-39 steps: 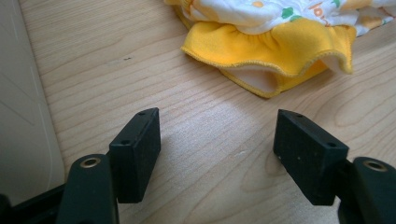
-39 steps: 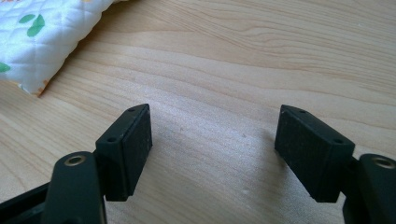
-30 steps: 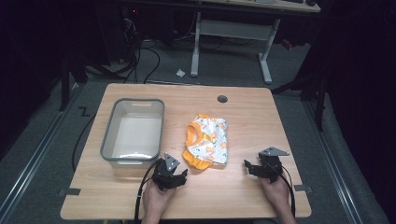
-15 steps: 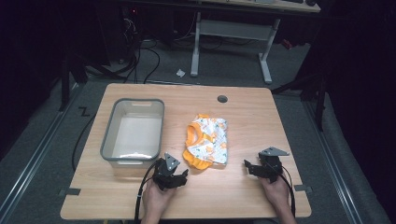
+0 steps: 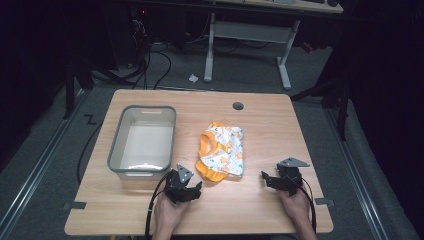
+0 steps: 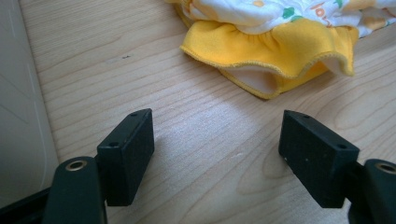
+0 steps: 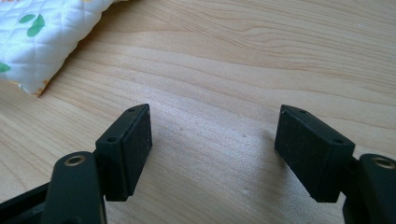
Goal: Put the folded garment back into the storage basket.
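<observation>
Nothing is picked up yet. The garment [image 5: 222,152], a white printed piece with yellow trim, lies crumpled at the centre of the high view, flat on the surface [image 5: 260,210], just right of the bin [image 5: 142,140]. The bin, left of centre, holds nothing.

Left gripper [image 5: 189,189] sits low in the frame, just below and left of the garment's yellow hem. Its jaws have just been opening and stand wide apart, nothing between them; in the left gripper view bare wood shows between the pads, and the yellow hem [image 6: 275,51] lies ahead in the upper part of the frame, near but not touched.

Right gripper [image 5: 270,179] rests at the lower right, apart from the cloth. It is released too: wide jaws over bare wood in the right gripper view, with a corner of the cloth [image 7: 44,39] at upper left.

So the start, I judge: the grab, the lift and whatever follows, perhaps a fold or a drop in the bin, all remain.
</observation>
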